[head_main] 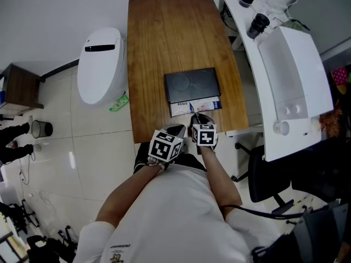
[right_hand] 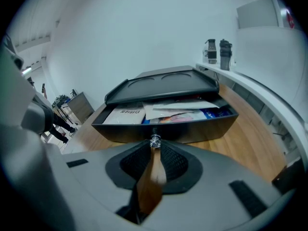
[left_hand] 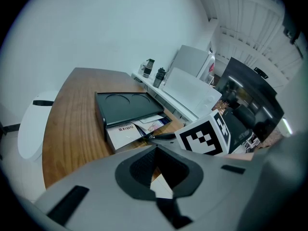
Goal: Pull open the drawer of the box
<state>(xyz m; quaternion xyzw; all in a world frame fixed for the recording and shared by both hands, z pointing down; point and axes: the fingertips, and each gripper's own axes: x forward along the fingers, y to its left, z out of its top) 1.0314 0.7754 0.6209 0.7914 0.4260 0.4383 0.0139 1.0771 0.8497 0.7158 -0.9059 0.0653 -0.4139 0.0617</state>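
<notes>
Floor tiles [head_main: 60, 152] at the far left of the head view, carrying a dark side cabinet [head_main: 22, 86], a small wastebasket [head_main: 41, 129] and a white toilet-shaped unit [head_main: 100, 64] just beside the counter's left edge.

Next over, wooden counter [head_main: 164, 37], long and narrow. Toward its near end, black box [head_main: 192, 84] lying flat, two shallow round recesses in its lid. Drawer [head_main: 194, 106] drawn partway out of the box toward the person, open on top. Inside it, a white booklet [right_hand: 124, 114] on the left and loose coloured sheets [right_hand: 185, 114] on the right.

Over the counter's near edge, left tongs [head_main: 178, 129] clenched on nothing, close to the drawer's left corner but apart from it. In the left gripper view, the same tongs [left_hand: 155, 148] with tips together and only wood and pale floor showing behind them. Behind the tips, left marker cube [head_main: 164, 147] facing up.

Immediately right, right tongs [head_main: 193, 116] clamped on the small silver knob [right_hand: 154, 139] at the middle of the drawer front, pinching it from both sides. Right marker cube [head_main: 204, 135] also facing up, close beside the left one.

Further right, white desk [head_main: 285, 64] with two dark bottles [head_main: 258, 23] at its far end, and a black office chair [head_main: 263, 174] just below the desk's near end in the head view.
</notes>
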